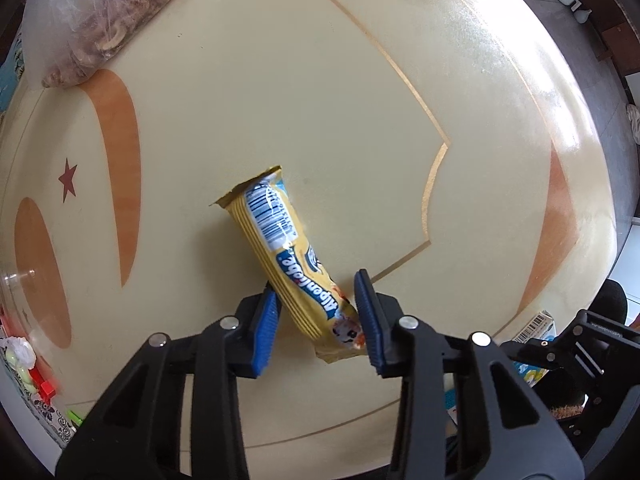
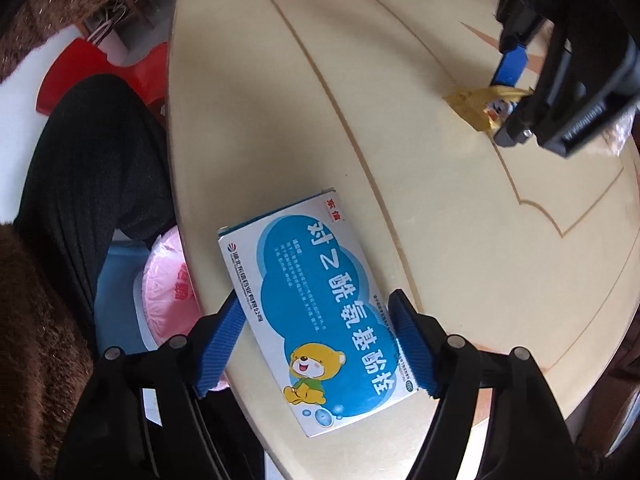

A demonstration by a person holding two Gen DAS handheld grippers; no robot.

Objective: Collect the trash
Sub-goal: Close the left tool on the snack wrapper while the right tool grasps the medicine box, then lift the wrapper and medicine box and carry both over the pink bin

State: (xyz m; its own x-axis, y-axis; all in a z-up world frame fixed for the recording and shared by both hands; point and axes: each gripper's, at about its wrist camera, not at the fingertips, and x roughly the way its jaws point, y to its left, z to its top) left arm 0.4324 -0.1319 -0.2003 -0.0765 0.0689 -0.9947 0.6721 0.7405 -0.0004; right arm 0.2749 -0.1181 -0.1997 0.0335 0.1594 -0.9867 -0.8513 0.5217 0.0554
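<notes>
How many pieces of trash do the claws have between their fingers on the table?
2. A yellow plastic snack wrapper lies between the left claw's fingers; a blue-and-white cardboard medicine box lies between the right claw's. More may be hidden.

i saw a glossy worktop (image 1: 320, 80), a shiny foil wrapper (image 1: 288, 252), a smooth cardboard box (image 2: 316, 312), ribbed claw pads (image 1: 264, 332).

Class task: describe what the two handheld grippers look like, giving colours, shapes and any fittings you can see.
Both the left gripper and right gripper look alike: black plastic linkage arms with triangular cut-outs and round silver pivot pins. Each ends in two fingers faced with ribbed blue pads. No cables or sleeves show.
</notes>
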